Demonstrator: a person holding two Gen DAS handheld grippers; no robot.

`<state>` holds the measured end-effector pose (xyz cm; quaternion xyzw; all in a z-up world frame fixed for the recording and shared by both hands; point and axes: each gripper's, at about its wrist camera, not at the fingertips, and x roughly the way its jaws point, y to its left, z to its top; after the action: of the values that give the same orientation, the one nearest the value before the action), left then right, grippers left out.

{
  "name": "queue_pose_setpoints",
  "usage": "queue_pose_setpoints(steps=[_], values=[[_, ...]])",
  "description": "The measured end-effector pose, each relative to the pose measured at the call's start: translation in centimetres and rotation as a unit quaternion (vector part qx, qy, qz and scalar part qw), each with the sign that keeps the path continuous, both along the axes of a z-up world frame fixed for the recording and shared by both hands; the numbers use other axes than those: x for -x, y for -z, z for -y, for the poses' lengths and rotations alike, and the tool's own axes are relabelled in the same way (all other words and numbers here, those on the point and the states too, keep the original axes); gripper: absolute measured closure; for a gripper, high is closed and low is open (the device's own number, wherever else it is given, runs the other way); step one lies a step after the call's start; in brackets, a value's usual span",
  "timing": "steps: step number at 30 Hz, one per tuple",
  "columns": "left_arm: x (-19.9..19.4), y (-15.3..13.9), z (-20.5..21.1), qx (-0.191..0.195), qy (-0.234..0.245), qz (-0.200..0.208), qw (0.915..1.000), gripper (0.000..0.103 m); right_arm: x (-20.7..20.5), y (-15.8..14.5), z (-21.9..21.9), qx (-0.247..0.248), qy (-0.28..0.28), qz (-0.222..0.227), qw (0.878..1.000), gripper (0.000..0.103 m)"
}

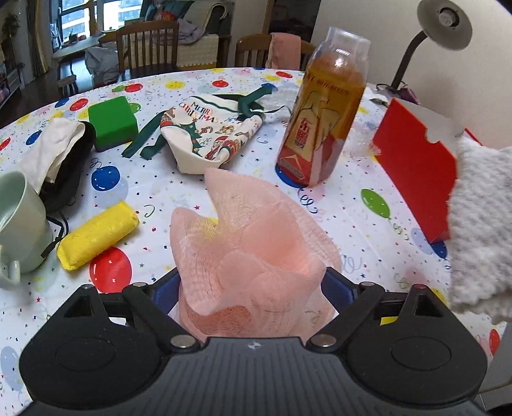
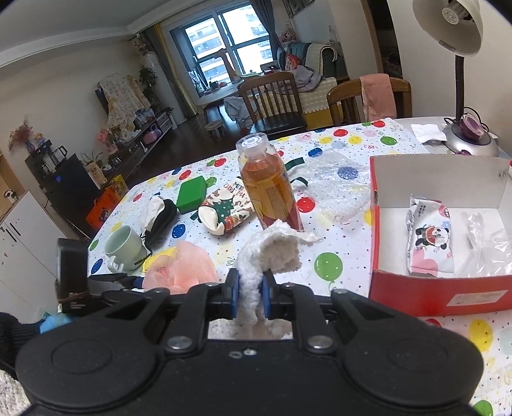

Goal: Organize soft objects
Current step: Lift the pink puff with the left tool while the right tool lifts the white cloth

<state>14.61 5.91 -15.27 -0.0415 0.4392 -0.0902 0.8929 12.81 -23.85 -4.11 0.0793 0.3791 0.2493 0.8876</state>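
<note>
A pink mesh puff [image 1: 252,236] lies on the balloon-print tablecloth. My left gripper [image 1: 251,283] stands open around its near end, one blue pad on each side. A white fluffy cloth [image 2: 278,249] hangs folded from my right gripper [image 2: 251,289], which is shut on it above the table, left of the red box [image 2: 441,294]. In the left wrist view that cloth [image 1: 480,224] fills the right edge in front of the box [image 1: 416,172]. The pink puff [image 2: 179,265] also shows at the lower left of the right wrist view.
A tea bottle [image 1: 320,112] stands behind the puff. A Christmas drawstring bag [image 1: 204,134], green sponge [image 1: 112,121], yellow sponge [image 1: 96,236], mug [image 1: 19,224] and black pouch [image 1: 70,166] lie to the left. The box holds a tissue pack [image 2: 428,243]. Bubble wrap [image 2: 339,188] and a lamp [image 2: 448,28] stand behind.
</note>
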Motion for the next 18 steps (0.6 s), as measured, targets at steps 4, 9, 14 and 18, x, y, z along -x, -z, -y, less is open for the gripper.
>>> queue_pose_setpoints(steps=[4,9,14,18], values=[[-0.8,0.9,0.2,-0.004,-0.009,-0.007,0.9999,0.012,0.1,0.1,0.4,0.000,0.003,-0.003,1.000,0.090],[-1.2,1.5,-0.2,-0.002,-0.032,-0.010,0.9994,0.025,0.1,0.2,0.8,0.000,0.007,-0.006,1.000,0.090],[-1.2,1.4,-0.2,-0.003,-0.036,-0.006,0.9993,0.051,-0.1,0.3,1.1,-0.001,0.008,-0.009,1.000,0.090],[-1.3,1.2,-0.2,-0.004,-0.037,-0.003,0.9993,0.065,-0.4,0.4,1.2,-0.003,0.004,-0.010,1.000,0.090]])
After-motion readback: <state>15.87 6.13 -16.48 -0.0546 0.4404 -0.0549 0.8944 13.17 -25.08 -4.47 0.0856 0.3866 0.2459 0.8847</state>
